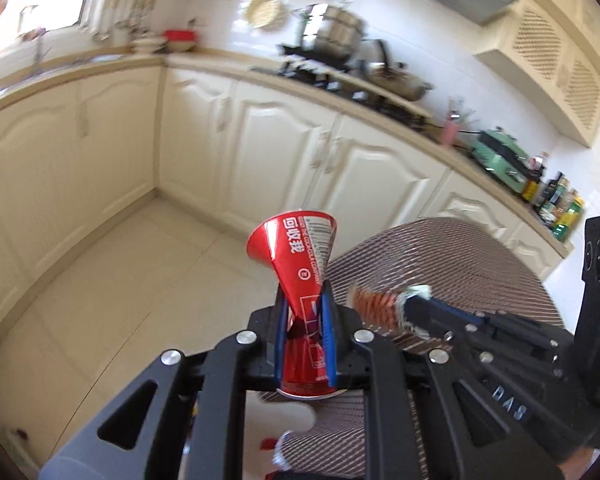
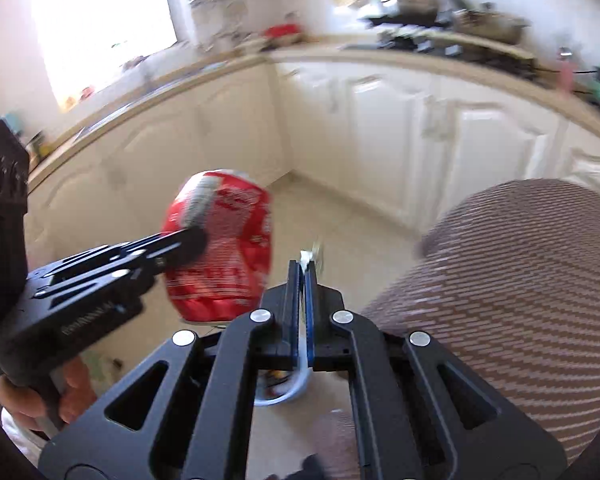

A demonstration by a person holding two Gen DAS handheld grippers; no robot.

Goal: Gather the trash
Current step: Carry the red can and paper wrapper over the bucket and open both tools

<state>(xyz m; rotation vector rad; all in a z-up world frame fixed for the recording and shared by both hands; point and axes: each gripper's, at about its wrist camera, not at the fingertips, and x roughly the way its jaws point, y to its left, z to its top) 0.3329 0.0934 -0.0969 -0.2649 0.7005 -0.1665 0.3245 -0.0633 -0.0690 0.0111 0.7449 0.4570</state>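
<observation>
My left gripper [image 1: 305,292] is shut on a crushed red cola can [image 1: 296,248], pinched at its waist so the top flares out beyond the fingertips. In the right wrist view the same can [image 2: 228,264] sits at the left in the left gripper [image 2: 192,240], which a hand [image 2: 72,384] holds. My right gripper [image 2: 304,268] is shut, with a thin white-and-green scrap of wrapper [image 2: 311,254] sticking out past its tips. From the left wrist view that gripper [image 1: 408,304] holds an orange striped wrapper [image 1: 374,306] beside the can.
Cream cabinets [image 1: 284,148] run around a corner over pale floor tiles [image 1: 120,280]. The counter [image 1: 440,128] carries a stove with pots, a green appliance [image 1: 500,160] and bottles. Rounded brown striped fabric [image 2: 500,280] fills the lower right.
</observation>
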